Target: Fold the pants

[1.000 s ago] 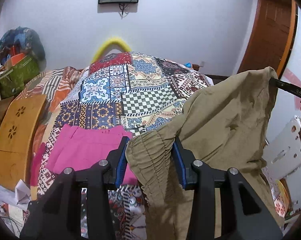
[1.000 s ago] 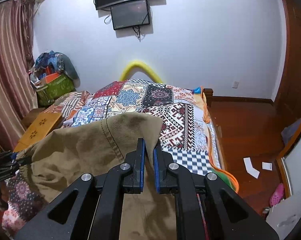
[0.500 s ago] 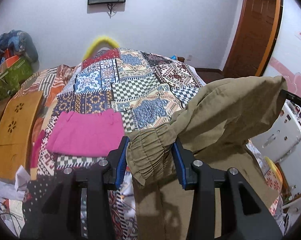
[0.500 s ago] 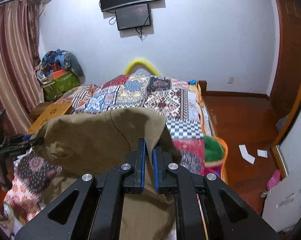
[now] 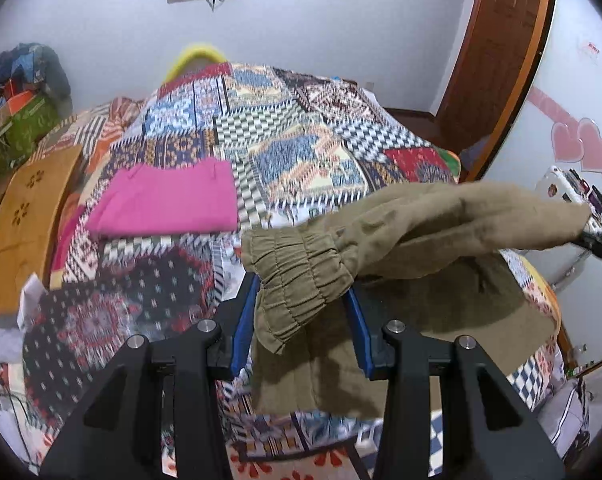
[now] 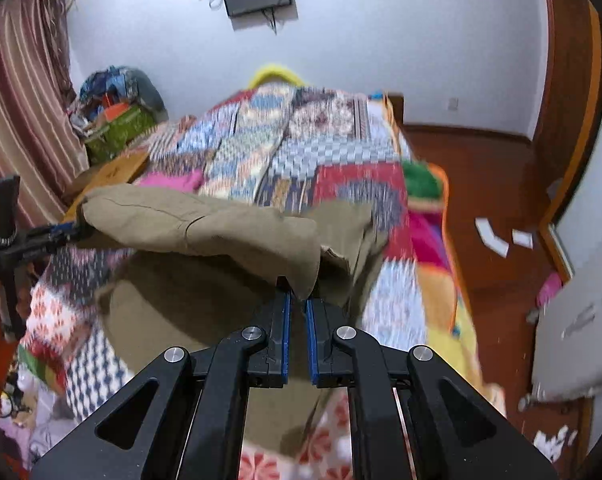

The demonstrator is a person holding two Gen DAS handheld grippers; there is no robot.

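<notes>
Overhead, both tongs [image 5: 303, 312] [image 6: 297, 312] grip the olive pants [image 5: 441, 216], stretched between them, rest draping onto the quilt [image 5: 301, 152].

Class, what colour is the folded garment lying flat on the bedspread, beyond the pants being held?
Bright pink: the folded garment shows best in the left wrist view.

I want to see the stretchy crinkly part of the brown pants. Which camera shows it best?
The left wrist view: the gathered elastic band sits close up between the left gripper's blue pads. The right wrist view shows only smooth brown pants cloth, the band hidden.
</notes>
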